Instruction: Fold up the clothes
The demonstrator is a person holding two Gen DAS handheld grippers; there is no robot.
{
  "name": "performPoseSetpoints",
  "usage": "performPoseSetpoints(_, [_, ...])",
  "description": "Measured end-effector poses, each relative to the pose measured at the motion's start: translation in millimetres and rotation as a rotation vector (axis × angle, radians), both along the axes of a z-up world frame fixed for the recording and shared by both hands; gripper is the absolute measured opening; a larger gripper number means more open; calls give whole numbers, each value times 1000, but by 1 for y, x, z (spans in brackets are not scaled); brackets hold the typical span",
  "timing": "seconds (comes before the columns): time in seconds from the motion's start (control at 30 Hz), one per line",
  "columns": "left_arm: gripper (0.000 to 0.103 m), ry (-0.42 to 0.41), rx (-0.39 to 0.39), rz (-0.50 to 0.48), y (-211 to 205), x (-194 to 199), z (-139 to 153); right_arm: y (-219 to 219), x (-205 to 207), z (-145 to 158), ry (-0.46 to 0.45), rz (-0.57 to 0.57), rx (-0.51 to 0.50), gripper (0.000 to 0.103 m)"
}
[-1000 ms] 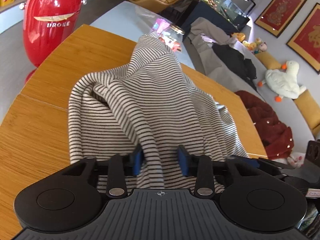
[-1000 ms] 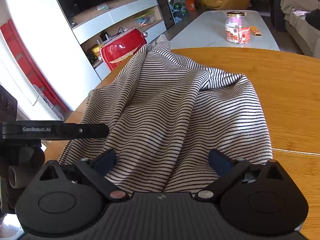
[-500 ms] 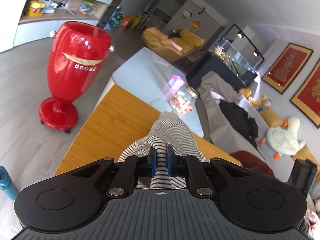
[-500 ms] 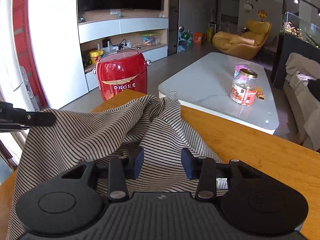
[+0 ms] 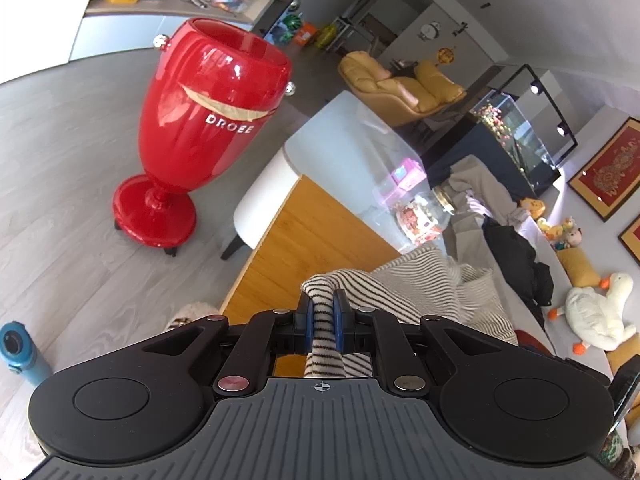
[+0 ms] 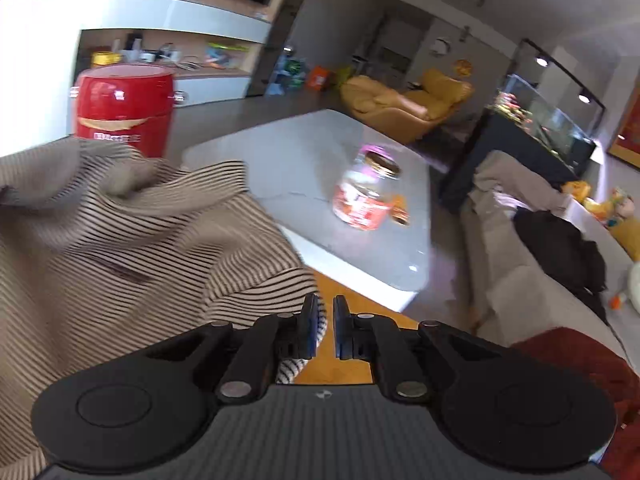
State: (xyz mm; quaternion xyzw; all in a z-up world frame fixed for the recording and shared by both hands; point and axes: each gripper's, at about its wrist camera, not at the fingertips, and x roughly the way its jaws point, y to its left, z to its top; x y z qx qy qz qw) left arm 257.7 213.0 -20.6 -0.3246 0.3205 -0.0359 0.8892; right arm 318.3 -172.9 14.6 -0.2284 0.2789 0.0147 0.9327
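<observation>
The striped top point(image 5: 416, 280) is pinched in the left gripper point(image 5: 321, 322) and seemingly at an edge in the narrowed right gripper point(image 6: 325, 330), stretched between them above the table point(image 5: 312, 232).

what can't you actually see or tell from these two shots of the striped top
- Striped top, left wrist view: its lower part is hidden behind the left tongs.
- Right wrist view: motion blur smears the cloth; whether the right tongs pinch it is unclear, as only a bit shows by one pad.
- Jar label: too blurred to read.
- Wooden table: mostly covered or cut off.
</observation>
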Motion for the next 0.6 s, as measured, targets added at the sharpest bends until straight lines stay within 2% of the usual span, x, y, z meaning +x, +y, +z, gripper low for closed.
performPoseSetpoints(0.07, [11,10,10,-8,-2,7,-1,-32,12,-3,-19,-95,-38,0])
performPoseSetpoints(0.1, [12,12,16,-13,-4,8,0,-47,14,-3,-9,-121,-3,0])
performPoseSetpoints(0.2, [16,-10,65,-32,-10,0,12,-80,6,7,6,-135,169,0])
performPoseSetpoints(0.23, [17,-33,105,-37,-13,-7,20,-84,-1,13,19,-112,237,1])
performPoseSetpoints(0.27, [27,-55,148,-43,-17,-15,28,-86,-7,18,38,-83,309,1])
performPoseSetpoints(0.3, [37,-78,189,-48,-22,-23,37,-86,-14,24,62,-49,381,8])
performPoseSetpoints(0.37, [47,-122,255,-73,-32,-31,52,-81,-27,30,113,27,490,37])
performPoseSetpoints(0.4, [53,-142,286,-88,-37,-34,59,-75,-31,30,129,61,526,62])
performPoseSetpoints(0.43, [57,-161,322,-115,-47,-32,67,-67,-31,27,147,87,551,71])
performPoseSetpoints(0.5, [76,-168,376,-184,-68,-14,68,-51,-28,16,187,118,565,71])
performPoseSetpoints(0.53, [76,-168,402,-217,-79,-4,68,-42,-26,8,199,122,547,71])
performPoseSetpoints(0.6, [76,-119,473,-271,-101,27,55,-30,-25,-4,218,129,511,69])
